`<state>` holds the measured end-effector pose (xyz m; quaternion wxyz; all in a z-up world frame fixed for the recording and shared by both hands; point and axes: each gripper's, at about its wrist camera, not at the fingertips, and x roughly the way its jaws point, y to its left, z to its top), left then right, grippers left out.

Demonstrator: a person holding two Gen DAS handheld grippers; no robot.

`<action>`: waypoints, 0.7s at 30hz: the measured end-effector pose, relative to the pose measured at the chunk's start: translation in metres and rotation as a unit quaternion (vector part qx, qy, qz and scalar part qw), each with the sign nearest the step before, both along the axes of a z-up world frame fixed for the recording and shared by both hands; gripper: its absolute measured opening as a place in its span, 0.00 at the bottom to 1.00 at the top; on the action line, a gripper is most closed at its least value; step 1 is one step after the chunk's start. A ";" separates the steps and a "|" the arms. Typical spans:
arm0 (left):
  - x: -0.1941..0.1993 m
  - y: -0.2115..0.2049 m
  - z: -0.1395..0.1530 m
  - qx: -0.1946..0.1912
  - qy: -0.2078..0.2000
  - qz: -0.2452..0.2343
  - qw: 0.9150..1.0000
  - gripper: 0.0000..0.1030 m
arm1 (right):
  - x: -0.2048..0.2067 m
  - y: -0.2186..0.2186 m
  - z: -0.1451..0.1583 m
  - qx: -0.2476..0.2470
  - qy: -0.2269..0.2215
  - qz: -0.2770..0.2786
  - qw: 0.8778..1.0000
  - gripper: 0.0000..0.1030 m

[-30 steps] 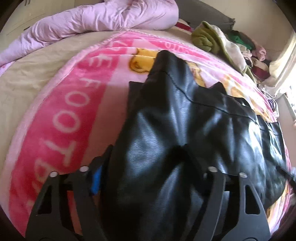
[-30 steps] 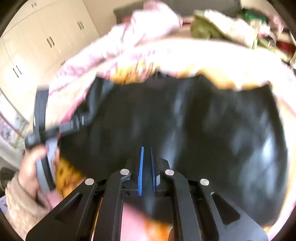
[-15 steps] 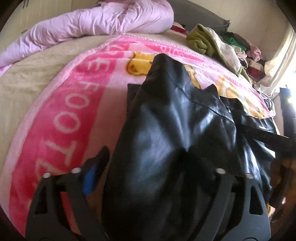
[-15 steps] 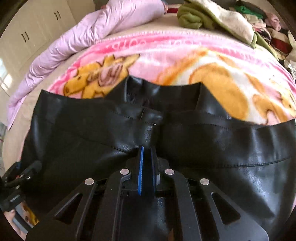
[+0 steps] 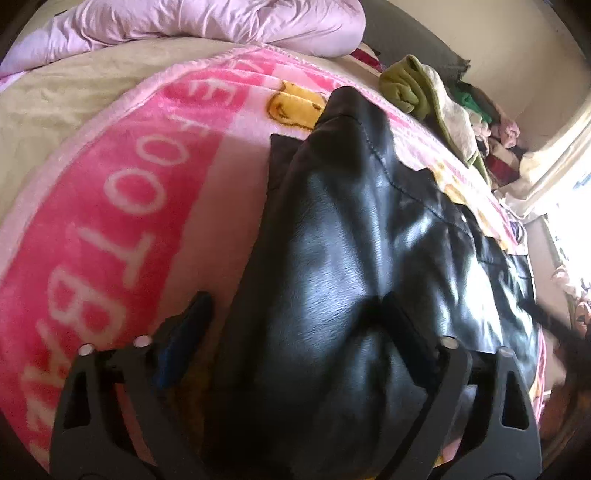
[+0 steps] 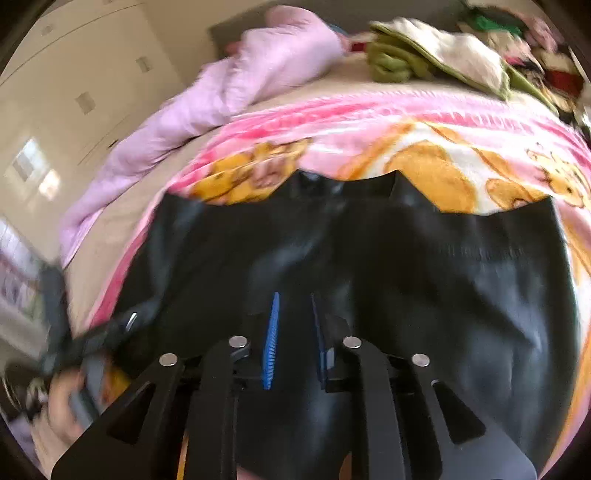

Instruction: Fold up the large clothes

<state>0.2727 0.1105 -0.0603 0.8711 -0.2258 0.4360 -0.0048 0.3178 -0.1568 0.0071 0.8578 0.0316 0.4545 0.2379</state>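
Observation:
A black leather garment [image 5: 351, 280] lies spread on the pink cartoon blanket [image 5: 122, 206]. In the left wrist view a raised fold of it bulges between the wide jaws of my left gripper [image 5: 295, 299], which are closing. The right finger digs into the leather, while the blue-padded left finger [image 5: 181, 339] stands just clear of it. In the right wrist view the garment [image 6: 424, 266] stretches wide across the blanket [image 6: 369, 122]. My right gripper [image 6: 294, 299] hovers over its near edge with its jaws opening. Only a narrow gap shows between the blue pads [image 6: 271, 339], and nothing is pinched there.
A crumpled lilac quilt [image 5: 207, 18] lies at the head of the bed. A green and cream garment [image 6: 424, 59] and a clothes pile [image 5: 487, 122] sit at the far right. White wardrobe doors [image 6: 74, 92] stand on the left. A hand [image 6: 62, 406] holds the left gripper's handle.
The right gripper's jaws went from shut to slightly apart, and its view pulled back from the garment. The left jaws widened, then narrowed again around the fold.

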 end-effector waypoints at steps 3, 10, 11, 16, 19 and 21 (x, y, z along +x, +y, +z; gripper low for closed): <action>-0.002 -0.007 0.006 0.005 -0.008 -0.011 1.000 0.54 | -0.030 -0.002 -0.014 -0.011 0.011 0.004 1.000 0.20; -0.008 -0.014 0.017 0.015 -0.030 -0.018 0.999 0.35 | -0.033 -0.007 -0.052 0.010 0.051 -0.026 0.998 0.21; -0.009 -0.014 0.019 0.016 -0.034 -0.018 0.999 0.33 | -0.035 -0.006 -0.049 0.005 0.043 -0.021 0.999 0.21; -0.017 -0.014 0.031 0.008 -0.054 -0.018 0.998 0.27 | -0.079 0.003 -0.013 -0.002 -0.059 0.017 0.998 0.52; -0.020 -0.017 0.042 0.010 -0.069 -0.022 0.997 0.25 | -0.113 0.022 -0.002 -0.035 -0.130 0.050 0.990 0.79; -0.022 -0.018 0.045 0.010 -0.074 -0.023 0.997 0.25 | -0.128 0.038 -0.003 -0.071 -0.171 0.062 0.981 0.87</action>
